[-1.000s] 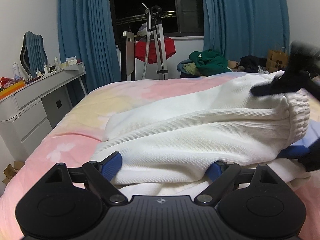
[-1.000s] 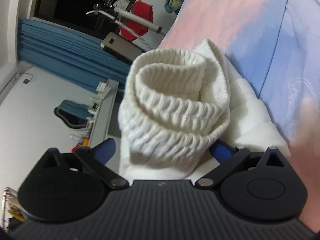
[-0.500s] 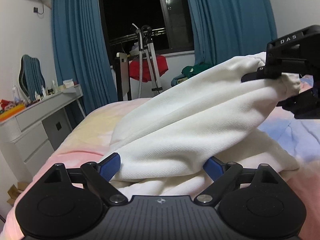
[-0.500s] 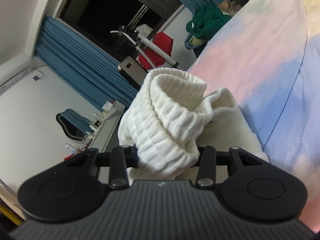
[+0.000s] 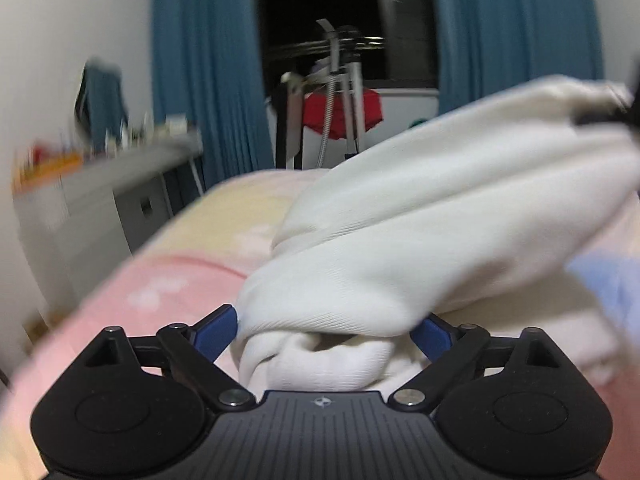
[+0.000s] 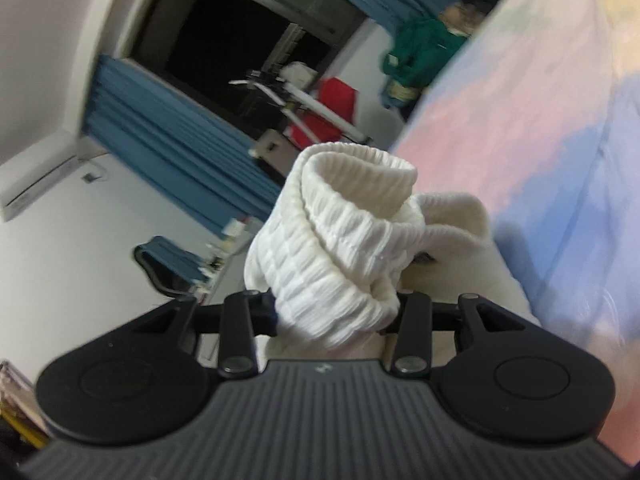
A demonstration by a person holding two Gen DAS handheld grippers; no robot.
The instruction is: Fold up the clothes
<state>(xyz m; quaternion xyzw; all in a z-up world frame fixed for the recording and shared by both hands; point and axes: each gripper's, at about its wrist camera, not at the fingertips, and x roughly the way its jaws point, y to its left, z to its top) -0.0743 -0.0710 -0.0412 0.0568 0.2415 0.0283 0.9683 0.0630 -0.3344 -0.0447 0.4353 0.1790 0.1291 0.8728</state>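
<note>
A pastel pink, yellow and blue bedspread (image 5: 192, 240) carries a white ribbed knit garment (image 5: 420, 240), lifted toward 2 o'clock in the left wrist view. The left gripper (image 5: 326, 330) has jaws spread wide around a bunched fold. The right gripper (image 6: 336, 312) clamps the garment's ribbed cuff (image 6: 340, 240).

sweater (image 5: 420, 240): soft white knit, ribbed cuff (image 6: 340, 256) | bedsheet (image 5: 180, 280): matt cloth

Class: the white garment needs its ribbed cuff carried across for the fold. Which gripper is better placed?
Right. The right gripper is clamped on the ribbed cuff; the left gripper stands open around another fold.
</note>
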